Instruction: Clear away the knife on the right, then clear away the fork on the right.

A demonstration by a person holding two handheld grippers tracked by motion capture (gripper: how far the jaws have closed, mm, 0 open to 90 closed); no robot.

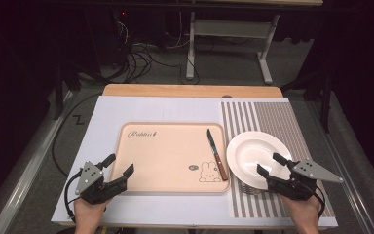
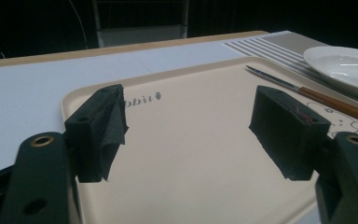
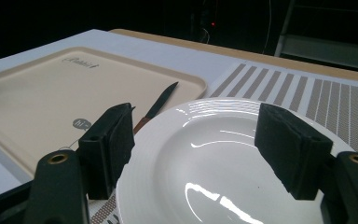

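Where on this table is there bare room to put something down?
Most of the tray is bare, left of the knife. The white sheet behind and left of it is free, as is the striped mat behind the plate. It is crowded around knife and plate.

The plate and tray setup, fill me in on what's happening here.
A person works at a table with a gripper in each hand. The right gripper hovers open at the near edge of the white plate, which sits on a striped mat; nothing is gripped. The left gripper waits open at the near left corner of the beige tray. A wooden-handled knife lies along the tray's right side, untouched.
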